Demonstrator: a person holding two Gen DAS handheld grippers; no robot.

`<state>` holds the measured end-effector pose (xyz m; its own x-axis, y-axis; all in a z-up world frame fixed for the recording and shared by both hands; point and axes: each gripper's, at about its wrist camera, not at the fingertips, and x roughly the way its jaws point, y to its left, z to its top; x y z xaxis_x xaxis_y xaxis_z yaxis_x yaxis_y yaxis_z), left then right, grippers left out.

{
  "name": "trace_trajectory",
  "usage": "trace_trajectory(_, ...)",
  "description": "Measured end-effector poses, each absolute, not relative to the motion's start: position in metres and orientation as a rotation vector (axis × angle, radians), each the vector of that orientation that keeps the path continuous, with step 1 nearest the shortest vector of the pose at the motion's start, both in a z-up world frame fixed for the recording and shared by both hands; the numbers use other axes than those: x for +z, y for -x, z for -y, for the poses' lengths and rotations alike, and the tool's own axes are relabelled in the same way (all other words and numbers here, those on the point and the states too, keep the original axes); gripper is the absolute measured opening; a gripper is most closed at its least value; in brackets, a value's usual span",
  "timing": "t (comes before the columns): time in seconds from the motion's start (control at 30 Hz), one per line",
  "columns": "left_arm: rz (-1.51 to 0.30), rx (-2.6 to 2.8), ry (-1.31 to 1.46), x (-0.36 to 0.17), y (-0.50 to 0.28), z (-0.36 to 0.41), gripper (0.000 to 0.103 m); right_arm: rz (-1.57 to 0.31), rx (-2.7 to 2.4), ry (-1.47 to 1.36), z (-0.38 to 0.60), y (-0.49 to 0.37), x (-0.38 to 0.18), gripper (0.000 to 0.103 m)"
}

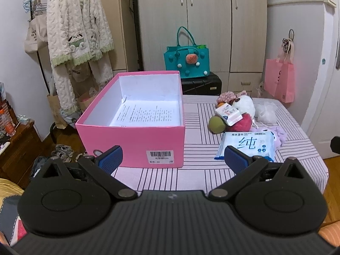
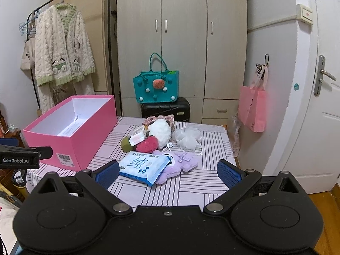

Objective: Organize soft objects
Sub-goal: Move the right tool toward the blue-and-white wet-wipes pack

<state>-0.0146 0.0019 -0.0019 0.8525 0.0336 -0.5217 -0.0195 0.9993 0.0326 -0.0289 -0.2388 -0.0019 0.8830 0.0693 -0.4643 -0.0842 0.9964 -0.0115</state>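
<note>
An open pink box (image 1: 131,140) (image 2: 70,136) with printed paper on its floor stands on the striped table's left side. Right of it lies a pile of soft things: a white plush (image 2: 159,132) (image 1: 244,104), a red fluffy ball (image 2: 147,144), an olive ball (image 2: 127,144) (image 1: 216,123), a white mesh puff (image 2: 188,139) (image 1: 265,111), a lilac plush (image 2: 182,162) and a blue wet-wipes pack (image 2: 144,166) (image 1: 247,145). My left gripper (image 1: 173,159) hangs open before the box's front wall. My right gripper (image 2: 167,173) stands open, just short of the wipes pack.
The striped tablecloth (image 2: 191,189) has bare room at the near edge. Behind the table sit a black suitcase (image 2: 165,108) with a teal bag (image 2: 156,87), a wardrobe and a pink bag (image 2: 252,108) on the wall. A clothes rack (image 1: 74,31) stands left.
</note>
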Motion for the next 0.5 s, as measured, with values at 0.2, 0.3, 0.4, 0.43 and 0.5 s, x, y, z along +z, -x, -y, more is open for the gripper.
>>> trace_trajectory(0.2,-0.524,0.041,-0.02,-0.0031,0.0182,-0.0028,0.103,-0.463,0.078,0.018,0.2418,0.0314,-0.0017,0.1)
trace_trajectory(0.3,-0.51,0.051,-0.022,-0.0032,0.0187,-0.004,0.103,-0.453,0.079,0.016,0.2427,0.0327,-0.0017,0.1)
trace_trajectory(0.4,-0.494,0.051,-0.024,-0.0038,0.0204,-0.0056,0.103,-0.443,0.077,0.016,0.2427,0.0343,-0.0024,0.1)
trace_trajectory(0.43,-0.491,0.051,-0.025,-0.0038,0.0209,-0.0059,0.103,-0.441,0.077,0.016,0.2428,0.0346,-0.0024,0.1)
trace_trajectory(0.5,-0.482,0.041,-0.025,-0.004,0.0223,-0.0076,0.103,-0.439,0.076,0.016,0.2431,0.0349,-0.0025,0.1)
